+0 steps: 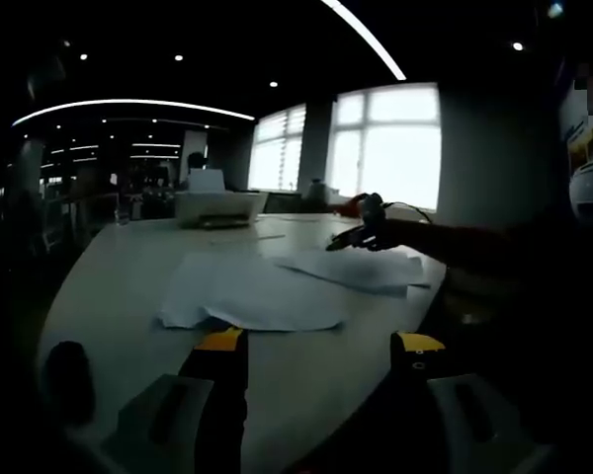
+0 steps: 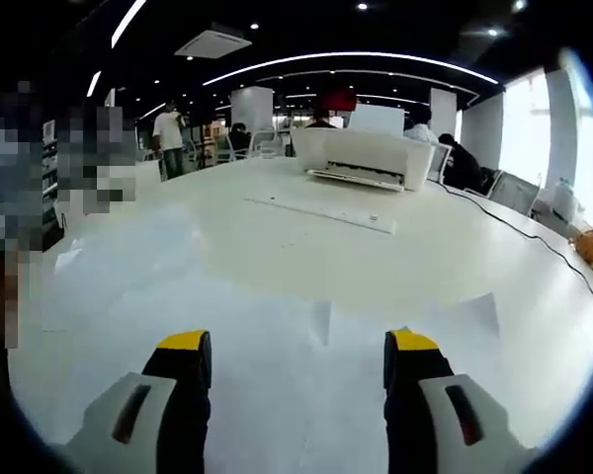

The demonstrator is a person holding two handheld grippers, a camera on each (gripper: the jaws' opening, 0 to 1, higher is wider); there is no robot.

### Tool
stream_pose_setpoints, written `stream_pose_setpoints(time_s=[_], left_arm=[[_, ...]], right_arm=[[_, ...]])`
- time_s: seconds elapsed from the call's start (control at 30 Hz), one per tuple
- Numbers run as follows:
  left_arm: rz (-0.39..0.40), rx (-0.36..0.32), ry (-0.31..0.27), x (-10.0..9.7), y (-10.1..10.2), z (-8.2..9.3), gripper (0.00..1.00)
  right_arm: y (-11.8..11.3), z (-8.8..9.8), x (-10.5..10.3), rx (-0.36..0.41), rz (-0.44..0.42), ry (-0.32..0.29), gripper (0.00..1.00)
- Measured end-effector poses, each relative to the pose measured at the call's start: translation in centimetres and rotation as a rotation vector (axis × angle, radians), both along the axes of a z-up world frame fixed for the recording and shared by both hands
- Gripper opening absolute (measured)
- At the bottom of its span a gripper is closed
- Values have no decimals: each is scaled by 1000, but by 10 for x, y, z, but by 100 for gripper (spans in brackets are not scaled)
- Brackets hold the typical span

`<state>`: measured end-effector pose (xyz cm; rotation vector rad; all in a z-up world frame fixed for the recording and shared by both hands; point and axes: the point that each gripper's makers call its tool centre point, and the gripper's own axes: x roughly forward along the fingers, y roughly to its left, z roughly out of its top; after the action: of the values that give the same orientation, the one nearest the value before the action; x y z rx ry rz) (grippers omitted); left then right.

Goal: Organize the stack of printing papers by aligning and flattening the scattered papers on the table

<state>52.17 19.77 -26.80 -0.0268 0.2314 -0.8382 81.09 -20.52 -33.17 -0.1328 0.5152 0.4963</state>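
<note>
Down at the bottom of the left gripper view, my left gripper (image 1: 319, 346) has its yellow-tipped jaws spread wide, nothing btwn them, hovering over the near edge of the white table (image 1: 109, 267). Just past the tips lies a loose spread of printing papers (image 1: 247, 294) — flat, edges not lined up. Further right, a second bunch of sheets (image 1: 361, 267) overlaps untidily near the table's rim. Right gripper (image 1: 361, 232) comes in from the right above those sheets; can't tell its jaw state from this side. At the far end sits a white printer (image 1: 220, 205) w/ paper standing up in its rear tray.

Right gripper view: my right gripper (image 2: 296, 355) also wide open, holding nothing, low over papers (image 2: 277, 375) that run under both jaws. More sheets (image 2: 119, 267) lie off left — overlapping, skewed. Beyond, a long flat strip (image 2: 321, 211), then the printer (image 2: 366, 156), paper upright in its feed tray. A cable (image 2: 519, 232) runs across the table's right side.
</note>
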Motion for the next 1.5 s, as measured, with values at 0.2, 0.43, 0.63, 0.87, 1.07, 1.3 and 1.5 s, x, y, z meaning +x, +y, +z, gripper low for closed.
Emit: stream_pose_setpoints(time_s=[0.2, 0.43, 0.63, 0.87, 1.07, 1.3, 1.5], left_arm=[[8, -1, 5, 3, 4, -2, 61], [7, -1, 4, 6, 2, -1, 61], [5, 0, 8, 7, 2, -4, 61], [5, 0, 9, 7, 1, -4, 61], [6, 0, 10, 6, 1, -5, 61], [4, 5, 8, 5, 1, -2, 61], [0, 8, 5, 5, -2, 0, 61]], right_arm=[[5, 2, 1, 30, 0, -15, 68], [10, -3, 4, 28, 3, -17, 73], [13, -7, 5, 28, 5, -13, 74], [17, -9, 5, 30, 15, -16, 74], [26, -8, 3, 52, 40, -31, 73], [36, -13, -5, 71, 75, -36, 74], [41, -19, -9, 80, 85, -36, 75]])
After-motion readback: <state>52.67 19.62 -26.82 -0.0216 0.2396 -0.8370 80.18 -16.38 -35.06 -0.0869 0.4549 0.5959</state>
